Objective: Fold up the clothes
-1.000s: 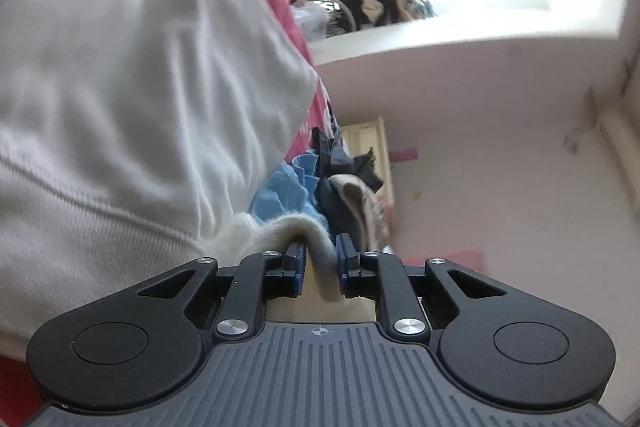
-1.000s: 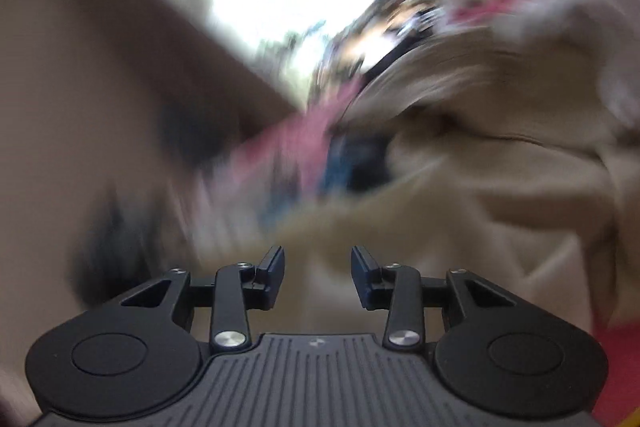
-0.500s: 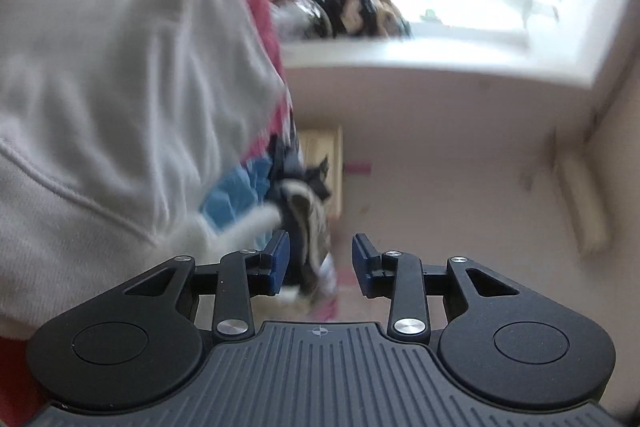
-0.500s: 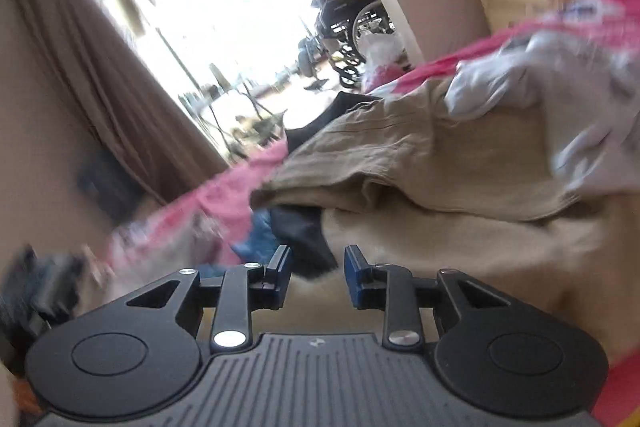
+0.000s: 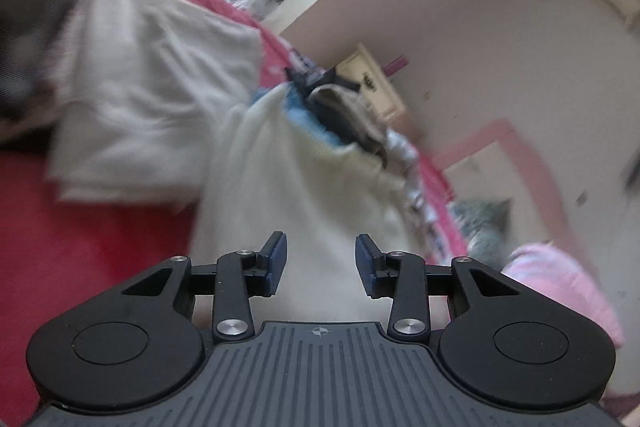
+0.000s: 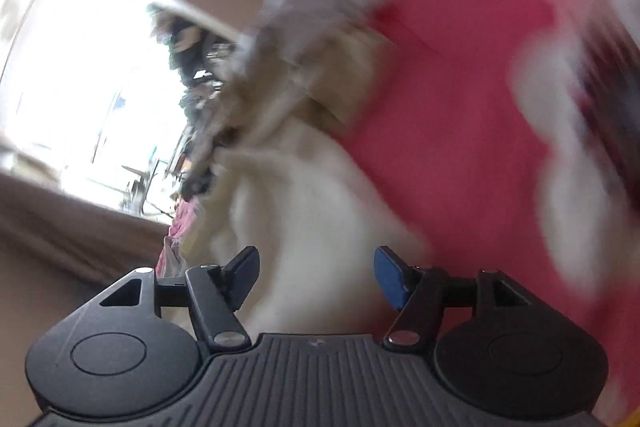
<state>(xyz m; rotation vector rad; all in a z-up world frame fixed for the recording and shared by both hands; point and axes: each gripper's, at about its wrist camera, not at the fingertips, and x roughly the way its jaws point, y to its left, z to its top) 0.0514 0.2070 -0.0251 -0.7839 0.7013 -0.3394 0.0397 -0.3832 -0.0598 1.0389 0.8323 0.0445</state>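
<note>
Here, both claws released: left claw (image 5: pixel 320 261) and right claw (image 6: pixel 316 275) each face the cream garment (image 5: pixel 296 187) dead ahead on the red bed (image 5: pixel 80 227), lying lengthwise away.

Cream garment (image 5: pixel 296 195) on red bedspread (image 5: pixel 80 227).

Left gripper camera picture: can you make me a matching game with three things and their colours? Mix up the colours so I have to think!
Things:
1. Bed cover
2. Garment in front of the left gripper
3. Finger pads

Colours:
A. Blue
B. Red
C. Cream white

Right pairs: 1-B, 2-C, 3-A.
</note>
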